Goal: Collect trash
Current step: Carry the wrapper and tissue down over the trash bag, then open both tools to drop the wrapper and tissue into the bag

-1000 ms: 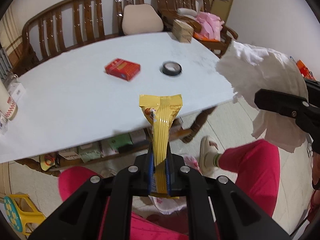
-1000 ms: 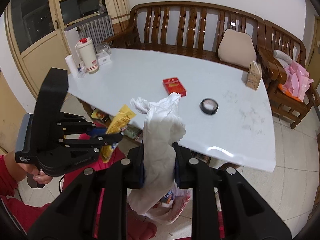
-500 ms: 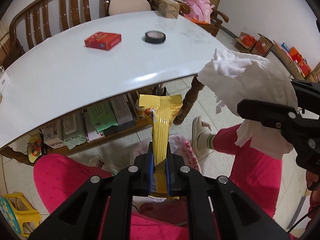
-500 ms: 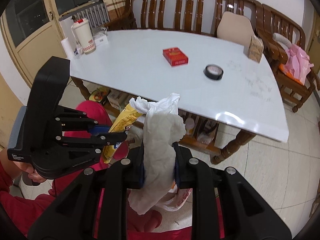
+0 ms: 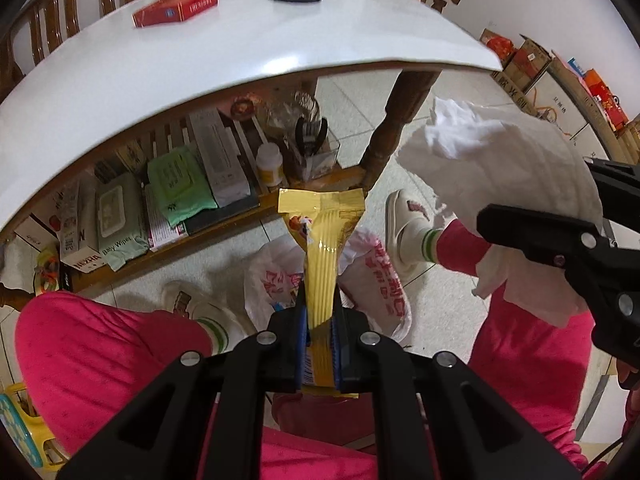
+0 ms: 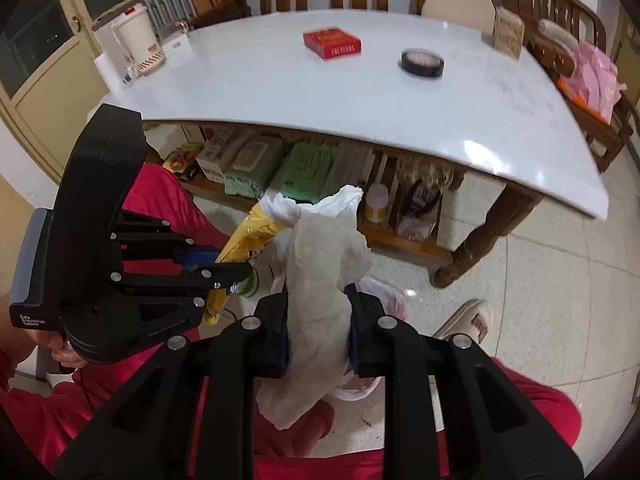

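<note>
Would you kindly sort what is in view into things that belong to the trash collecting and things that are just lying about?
Belonging to the job:
- yellow wrapper, clamped in the left gripper
- crumpled white tissue, clamped in the right gripper
- plastic bag on the floor below

Just lying about:
- red box on the table
- black tape roll
- wipes packs on the lower shelf

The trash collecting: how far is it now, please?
Done: both pieces are off the white table. In hand: the left gripper is shut on a yellow snack wrapper, the right gripper on crumpled white tissue, above the plastic bag on the floor. Left: dropping both in. A red box and tape roll remain.
</note>
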Demonstrator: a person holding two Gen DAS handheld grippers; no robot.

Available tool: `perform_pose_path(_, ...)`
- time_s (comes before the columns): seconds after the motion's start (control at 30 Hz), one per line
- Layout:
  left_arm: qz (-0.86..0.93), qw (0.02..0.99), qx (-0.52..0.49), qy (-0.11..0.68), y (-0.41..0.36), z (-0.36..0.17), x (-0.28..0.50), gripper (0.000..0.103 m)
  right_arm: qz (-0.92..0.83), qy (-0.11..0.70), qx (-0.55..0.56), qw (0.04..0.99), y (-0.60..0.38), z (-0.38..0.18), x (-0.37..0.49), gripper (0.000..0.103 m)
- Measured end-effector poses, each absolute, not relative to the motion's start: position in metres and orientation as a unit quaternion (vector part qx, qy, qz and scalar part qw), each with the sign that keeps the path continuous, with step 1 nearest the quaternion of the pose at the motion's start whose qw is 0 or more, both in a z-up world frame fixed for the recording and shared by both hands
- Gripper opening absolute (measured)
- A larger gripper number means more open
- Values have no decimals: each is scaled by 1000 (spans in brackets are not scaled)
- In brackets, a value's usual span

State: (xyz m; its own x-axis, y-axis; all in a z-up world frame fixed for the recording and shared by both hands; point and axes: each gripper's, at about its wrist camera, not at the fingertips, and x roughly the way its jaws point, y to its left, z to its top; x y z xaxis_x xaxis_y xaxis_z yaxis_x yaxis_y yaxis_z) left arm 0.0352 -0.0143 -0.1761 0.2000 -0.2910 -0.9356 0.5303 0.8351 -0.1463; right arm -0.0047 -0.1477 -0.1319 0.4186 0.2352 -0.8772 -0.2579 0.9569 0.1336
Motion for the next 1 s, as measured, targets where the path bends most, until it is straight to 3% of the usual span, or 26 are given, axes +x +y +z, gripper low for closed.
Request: perform_pose_path(1.0,-230,642,109,723,-42,-348,68,10,105,666,67,735,-166,-323,32,22)
